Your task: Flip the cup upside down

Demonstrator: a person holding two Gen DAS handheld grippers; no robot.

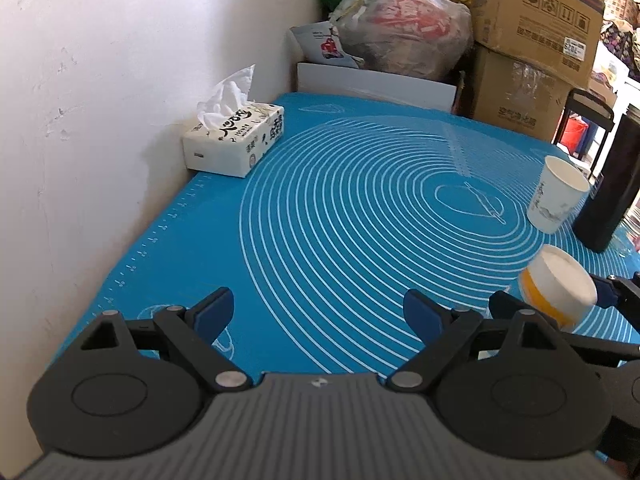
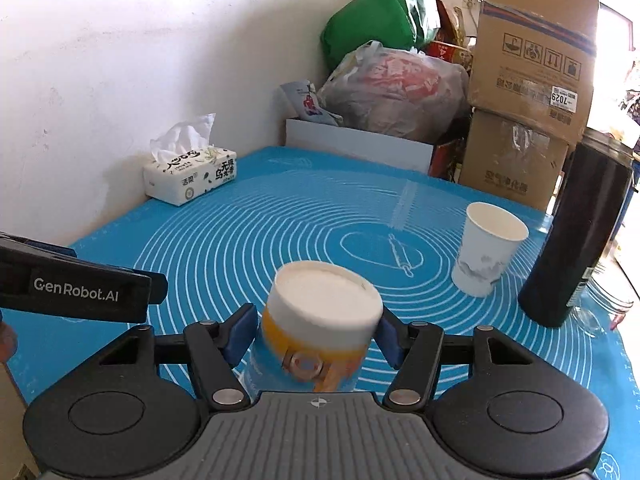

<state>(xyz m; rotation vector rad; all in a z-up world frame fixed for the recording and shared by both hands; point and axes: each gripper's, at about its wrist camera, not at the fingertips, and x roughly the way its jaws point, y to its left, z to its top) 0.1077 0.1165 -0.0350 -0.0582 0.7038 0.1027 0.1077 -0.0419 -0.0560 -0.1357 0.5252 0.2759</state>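
Right gripper (image 2: 316,330) clenched on yellow-banded cup (image 2: 320,320), seemingly bottom-up above blue mat (image 2: 240,248); left gripper (image 1: 320,312) released, holding nothing.

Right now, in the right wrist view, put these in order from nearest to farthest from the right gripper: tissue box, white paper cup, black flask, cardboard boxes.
1. White paper cup, ahead and right of the right gripper.
2. Black flask, further right; close to the cup's rank.
3. Tissue box, far left by the wall.
4. Cardboard boxes, stacked behind the mat's far right corner.
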